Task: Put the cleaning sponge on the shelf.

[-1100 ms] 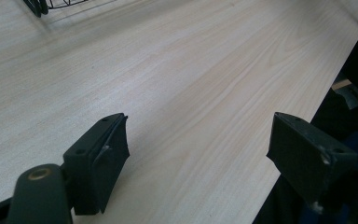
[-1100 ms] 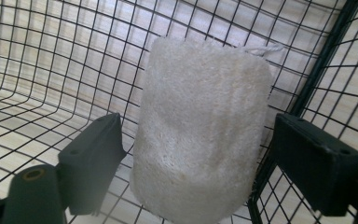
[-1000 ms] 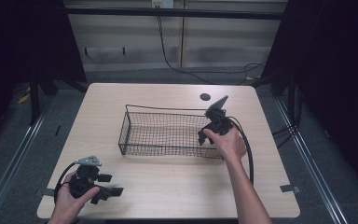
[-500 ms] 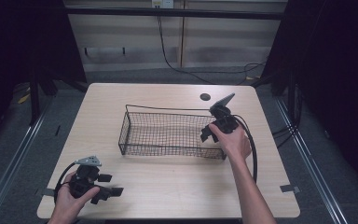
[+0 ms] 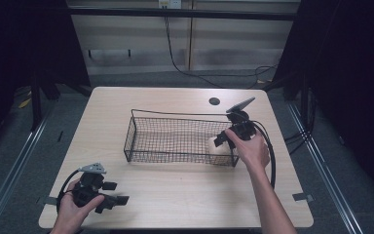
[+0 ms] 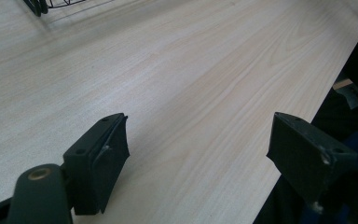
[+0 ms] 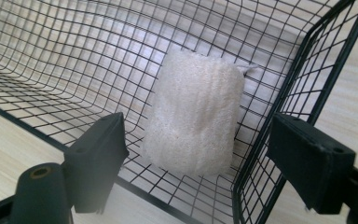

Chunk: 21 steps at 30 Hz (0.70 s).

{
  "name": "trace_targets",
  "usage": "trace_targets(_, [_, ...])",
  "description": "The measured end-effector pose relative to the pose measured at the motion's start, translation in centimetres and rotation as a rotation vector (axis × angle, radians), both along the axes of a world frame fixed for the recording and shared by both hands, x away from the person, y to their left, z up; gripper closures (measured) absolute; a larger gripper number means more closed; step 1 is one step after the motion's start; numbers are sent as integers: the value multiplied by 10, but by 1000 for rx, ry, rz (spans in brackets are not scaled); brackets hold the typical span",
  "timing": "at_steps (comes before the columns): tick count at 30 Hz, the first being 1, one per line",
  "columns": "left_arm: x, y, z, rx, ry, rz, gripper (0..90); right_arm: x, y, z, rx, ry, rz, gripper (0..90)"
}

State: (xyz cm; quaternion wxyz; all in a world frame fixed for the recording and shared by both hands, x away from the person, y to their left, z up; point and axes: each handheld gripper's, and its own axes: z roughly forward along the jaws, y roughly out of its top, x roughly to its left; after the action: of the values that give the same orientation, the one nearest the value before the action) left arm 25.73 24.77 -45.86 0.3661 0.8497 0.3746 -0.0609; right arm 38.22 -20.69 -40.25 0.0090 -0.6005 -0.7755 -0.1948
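A black wire basket [image 5: 175,139] stands in the middle of the light wood table [image 5: 175,195]. A white sponge-like pad [image 7: 196,123] lies inside it at its right end [image 5: 215,147], loose on the mesh. My right gripper [image 5: 224,138] hovers over that end of the basket, jaws wide apart above the pad and touching nothing [image 7: 200,163]. My left gripper [image 5: 108,197] rests low at the table's front left corner, held by a hand, its jaws wide apart over bare wood [image 6: 196,154].
A small dark round hole [image 5: 214,101] sits in the table behind the basket. A black cable [image 5: 271,156] loops from the right gripper along the table's right side. The table's front edge [image 6: 303,126] runs just under the left gripper's right jaw.
The right gripper has drawn back to the right, from over the basket's inside to its right end, and the white pad now lies free in the basket. The left gripper has stayed put.
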Motion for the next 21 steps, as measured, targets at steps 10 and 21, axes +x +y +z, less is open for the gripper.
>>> trace_targets(10, [0, 0, -1, -2, -3, 4, 197, -12, -4, 7, 60, -82, 47, 203])
trace_targets(21, [0, -1, -1, -2, -3, 5, 197, -24, -1, 15, 93, -128, 85, 212])
